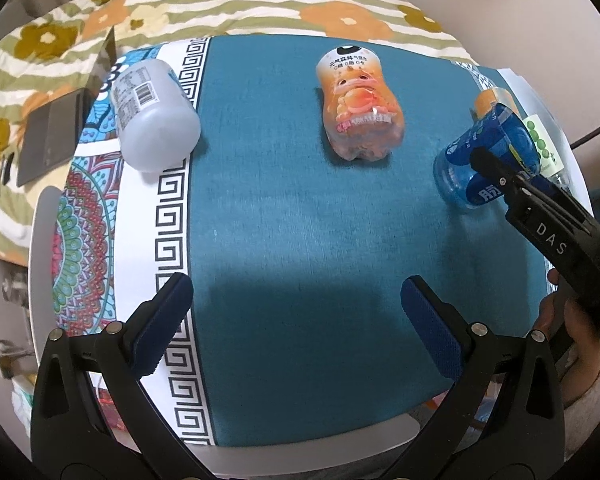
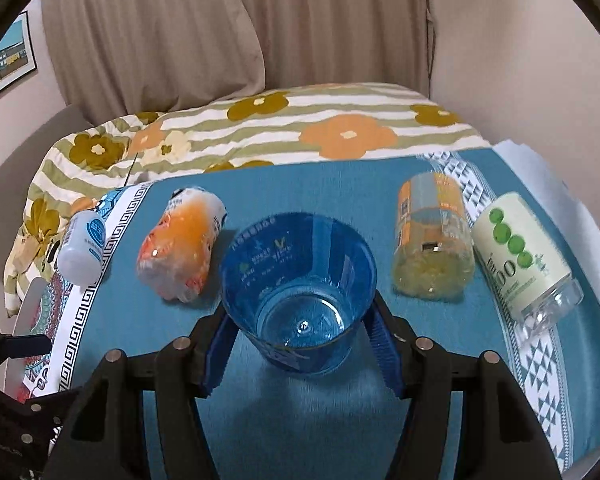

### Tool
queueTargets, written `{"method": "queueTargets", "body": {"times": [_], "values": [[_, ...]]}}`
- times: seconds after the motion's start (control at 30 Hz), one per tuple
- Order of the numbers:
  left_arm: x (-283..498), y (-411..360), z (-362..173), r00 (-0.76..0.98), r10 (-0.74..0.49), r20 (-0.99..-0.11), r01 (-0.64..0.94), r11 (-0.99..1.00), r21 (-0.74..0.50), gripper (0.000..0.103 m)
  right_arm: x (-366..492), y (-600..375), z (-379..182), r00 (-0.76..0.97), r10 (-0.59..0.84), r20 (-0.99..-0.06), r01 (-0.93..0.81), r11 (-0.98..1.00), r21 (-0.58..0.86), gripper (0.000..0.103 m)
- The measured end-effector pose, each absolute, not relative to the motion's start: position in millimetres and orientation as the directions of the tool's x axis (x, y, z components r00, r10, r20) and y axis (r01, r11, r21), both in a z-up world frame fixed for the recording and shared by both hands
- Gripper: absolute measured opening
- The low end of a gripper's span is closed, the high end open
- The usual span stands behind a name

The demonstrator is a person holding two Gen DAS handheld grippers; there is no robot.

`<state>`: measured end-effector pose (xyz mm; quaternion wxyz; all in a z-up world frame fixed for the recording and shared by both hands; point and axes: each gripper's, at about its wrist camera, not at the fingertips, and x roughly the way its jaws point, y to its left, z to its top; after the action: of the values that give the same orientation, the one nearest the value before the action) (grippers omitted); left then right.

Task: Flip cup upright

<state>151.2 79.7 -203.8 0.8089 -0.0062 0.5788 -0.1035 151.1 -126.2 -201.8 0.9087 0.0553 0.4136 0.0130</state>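
Note:
A clear blue plastic cup point(image 2: 300, 292) sits between the blue pads of my right gripper point(image 2: 300, 344), which is shut on its lower body. Its mouth points up and slightly toward the camera, so I see its inside bottom. In the left wrist view the same cup point(image 1: 476, 152) is at the right, tilted, held by the right gripper's black fingers point(image 1: 500, 172) just above the teal cloth. My left gripper point(image 1: 296, 320) is open and empty over the near part of the cloth.
Several other cups lie on their sides on the teal tablecloth point(image 2: 300, 420): an orange cartoon one point(image 1: 356, 112), a white one point(image 1: 152, 116), an orange-labelled clear one point(image 2: 432, 240) and a green-dotted one point(image 2: 524, 260). A floral bedspread point(image 2: 300, 132) lies behind the table.

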Motion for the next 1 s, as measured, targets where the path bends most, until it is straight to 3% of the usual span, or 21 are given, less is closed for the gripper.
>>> {"method": "queueTargets", "body": {"times": [0.23, 0.27, 0.33, 0.4, 0.7, 1.0], "values": [[147.7, 81.1, -202.5, 0.316, -0.167, -0.934, 0.142, 0.982, -0.128, 0.103, 150.7, -125.4, -199.3, 0.652, 0.077, -0.754, 0.016, 0.993, 0.115, 0.06], [147.7, 81.5, -201.6, 0.318, -0.167, -0.933, 0.14, 0.982, -0.128, 0.103, 151.3, -124.8, -198.9, 0.648, 0.077, -0.758, 0.016, 0.993, 0.115, 0.063], [145.6, 80.8, -197.0, 0.326, -0.164, -0.931, 0.135, 0.983, -0.126, 0.103, 150.9, -126.3, -196.6, 0.65, 0.083, -0.755, 0.018, 0.992, 0.125, 0.086], [143.0, 79.7, -190.0, 0.338, -0.161, -0.927, 0.13, 0.984, -0.123, 0.103, 148.2, -129.0, -190.4, 0.663, 0.096, -0.742, 0.015, 0.99, 0.142, 0.096], [126.1, 65.8, -132.6, 0.434, -0.153, -0.888, 0.117, 0.987, -0.113, 0.103, 126.8, -143.7, -134.4, 0.69, 0.097, -0.718, -0.029, 0.994, 0.106, 0.097], [89.7, 42.5, -45.9, 0.61, -0.099, -0.786, 0.062, 0.995, -0.077, 0.103, 90.9, -180.3, -54.5, 0.683, 0.063, -0.728, -0.044, 0.998, 0.045, 0.098]]}}
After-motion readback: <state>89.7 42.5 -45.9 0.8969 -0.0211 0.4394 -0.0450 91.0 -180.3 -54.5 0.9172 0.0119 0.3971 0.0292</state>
